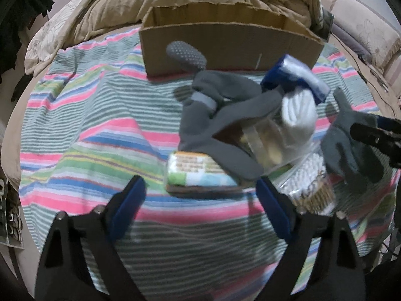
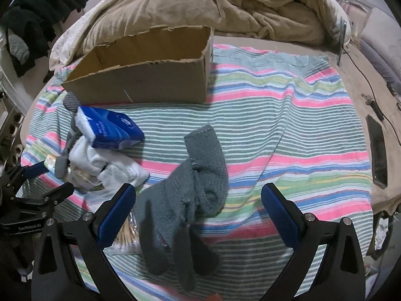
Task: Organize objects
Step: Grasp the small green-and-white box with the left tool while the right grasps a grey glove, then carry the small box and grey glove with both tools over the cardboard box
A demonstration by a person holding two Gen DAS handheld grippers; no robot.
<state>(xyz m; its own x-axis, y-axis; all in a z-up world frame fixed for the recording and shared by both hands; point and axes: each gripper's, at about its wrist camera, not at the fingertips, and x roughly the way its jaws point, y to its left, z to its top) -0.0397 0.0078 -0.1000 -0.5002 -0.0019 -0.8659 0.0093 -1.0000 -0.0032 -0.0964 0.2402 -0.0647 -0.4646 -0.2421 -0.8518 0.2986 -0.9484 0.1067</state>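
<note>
A jumbled pile lies on the striped towel (image 2: pixel 288 115) spread over the bed: a grey knit glove (image 2: pixel 198 185), a dark grey fleece glove (image 1: pixel 225 125), a white glove (image 1: pixel 299 110), a blue tissue pack (image 2: pixel 112 130) propped on top, a bag of cotton swabs (image 1: pixel 310 183), and a small flat packet with a green and orange label (image 1: pixel 195 173). A grey dimpled pad (image 1: pixel 186 56) leans at the front wall of the cardboard box (image 2: pixel 150 80), which sits open-topped with torn rims at the far edge of the towel, against the beige blanket (image 2: pixel 225 2).

The left gripper (image 1: pixel 200 193) has its blue-padded fingers spread wide, holding nothing, just short of the labelled packet. The right gripper (image 2: pixel 198 205) is likewise wide open and empty, its fingers either side of the knit glove without touching it.

Bare towel stretches to the right of the pile and box; a dark phone (image 2: pixel 378 155) lies beyond the towel's right edge.
</note>
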